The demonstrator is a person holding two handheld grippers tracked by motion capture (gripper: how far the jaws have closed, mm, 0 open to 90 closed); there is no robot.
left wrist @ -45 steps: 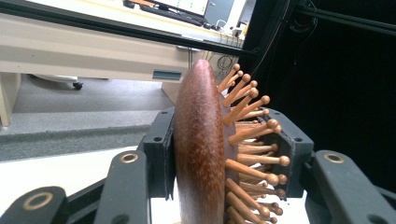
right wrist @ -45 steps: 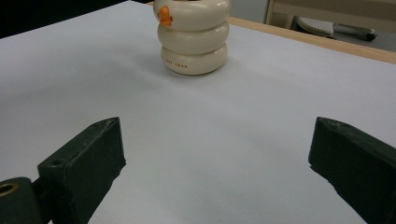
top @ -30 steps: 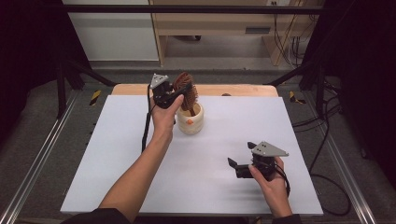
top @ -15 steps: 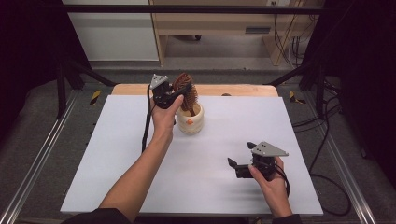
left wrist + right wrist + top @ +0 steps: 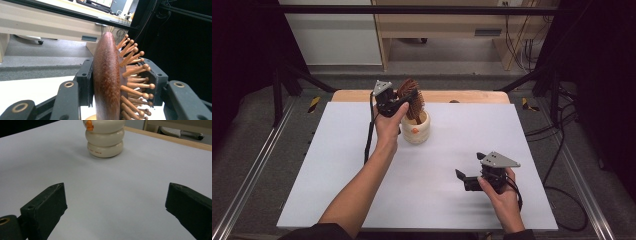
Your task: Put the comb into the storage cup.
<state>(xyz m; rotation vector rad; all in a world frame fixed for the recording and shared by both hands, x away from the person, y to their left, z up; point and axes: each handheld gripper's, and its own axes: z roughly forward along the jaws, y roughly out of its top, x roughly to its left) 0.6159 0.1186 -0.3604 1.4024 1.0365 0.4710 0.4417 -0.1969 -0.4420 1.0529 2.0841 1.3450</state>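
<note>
A brown wooden hairbrush (image 5: pixel 411 98) with wooden pins stands head-up in a cream ribbed cup (image 5: pixel 415 129) at the back middle of the white table. My left gripper (image 5: pixel 398 102) is shut on the brush head (image 5: pixel 110 80), one jaw against its smooth back and the other against the pins. The right gripper (image 5: pixel 466 176) rests low at the table's front right, held by a hand, jaws wide apart with nothing between them (image 5: pixel 115 207). It faces the cup (image 5: pixel 105 138), which stands well ahead of it.
The white table top (image 5: pixel 337 160) has a wooden strip (image 5: pixel 472 96) along its far edge. Metal rails (image 5: pixel 257 165) run along both sides. A wooden bench and cables lie on the floor beyond. The left forearm crosses the table's left half.
</note>
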